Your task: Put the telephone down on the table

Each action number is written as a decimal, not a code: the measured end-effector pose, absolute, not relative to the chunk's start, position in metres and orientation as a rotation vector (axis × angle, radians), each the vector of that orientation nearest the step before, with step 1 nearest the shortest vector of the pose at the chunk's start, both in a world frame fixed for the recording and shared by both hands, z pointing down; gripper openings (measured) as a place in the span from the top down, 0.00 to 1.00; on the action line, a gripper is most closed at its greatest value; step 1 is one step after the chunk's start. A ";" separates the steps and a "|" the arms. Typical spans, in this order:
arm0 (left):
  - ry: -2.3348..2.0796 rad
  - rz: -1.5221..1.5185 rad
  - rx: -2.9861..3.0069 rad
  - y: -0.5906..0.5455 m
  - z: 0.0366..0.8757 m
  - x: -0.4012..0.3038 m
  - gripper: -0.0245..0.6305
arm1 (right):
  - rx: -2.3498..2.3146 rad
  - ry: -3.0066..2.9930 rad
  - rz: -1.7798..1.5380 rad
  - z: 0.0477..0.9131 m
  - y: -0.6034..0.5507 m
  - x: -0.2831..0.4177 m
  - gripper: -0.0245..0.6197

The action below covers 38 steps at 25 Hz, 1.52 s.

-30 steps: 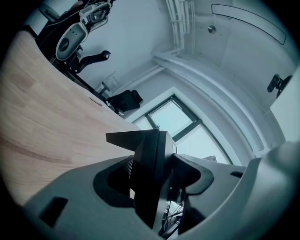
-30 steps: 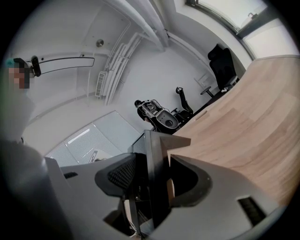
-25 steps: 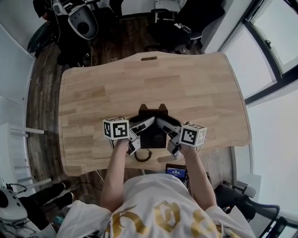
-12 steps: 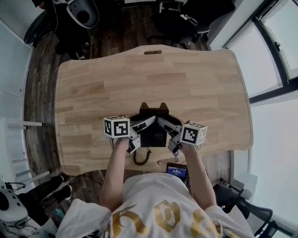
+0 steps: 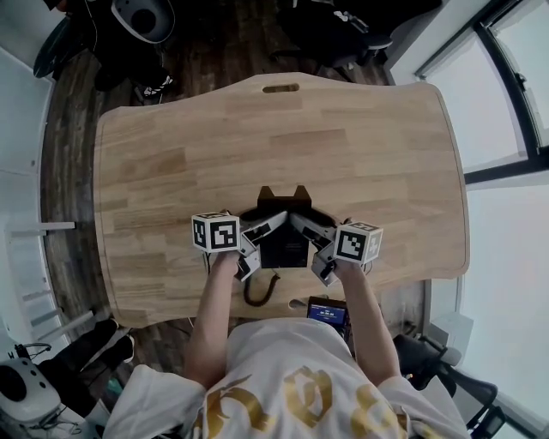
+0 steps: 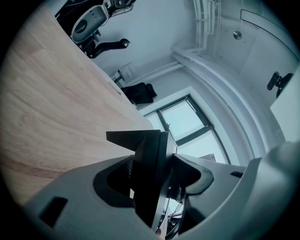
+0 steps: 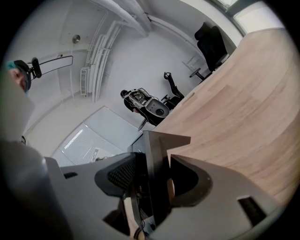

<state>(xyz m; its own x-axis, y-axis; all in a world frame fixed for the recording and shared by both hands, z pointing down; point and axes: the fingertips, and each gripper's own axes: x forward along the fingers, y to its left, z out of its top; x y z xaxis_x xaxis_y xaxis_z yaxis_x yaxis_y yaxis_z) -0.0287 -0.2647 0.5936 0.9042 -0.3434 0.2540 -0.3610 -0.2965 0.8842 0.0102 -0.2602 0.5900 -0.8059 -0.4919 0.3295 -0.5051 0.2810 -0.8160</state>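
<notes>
The black telephone [image 5: 284, 243] hangs between my two grippers over the near edge of the wooden table [image 5: 360, 146]. My left gripper [image 5: 264, 235] is shut on its left side and my right gripper [image 5: 309, 238] on its right side. A dark coiled cord [image 5: 260, 290] loops below it toward the person. In the left gripper view the telephone's edge [image 6: 149, 173] stands between the jaws of the left gripper [image 6: 157, 180]. The right gripper view shows the same for the telephone [image 7: 157, 168] and the right gripper [image 7: 150, 185]. Whether the telephone touches the table I cannot tell.
The table has a handle slot [image 5: 281, 87] at its far edge. A small device with a lit screen [image 5: 327, 313] sits at the person's waist. Office chairs [image 5: 343, 26] and a white machine [image 5: 141, 17] stand on the dark floor beyond. Windows run along the right.
Both grippers have sunk a little toward the table with the telephone still held between them. The grip looks the same.
</notes>
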 end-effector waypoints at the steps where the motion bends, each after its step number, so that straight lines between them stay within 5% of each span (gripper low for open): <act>1: -0.516 0.021 1.902 -0.266 0.596 -0.028 0.58 | 0.971 -2.498 1.606 0.593 -0.262 0.011 0.63; 38: -0.560 0.028 1.797 -0.309 0.653 -0.027 0.58 | 0.903 -2.436 1.672 0.649 -0.308 0.011 0.63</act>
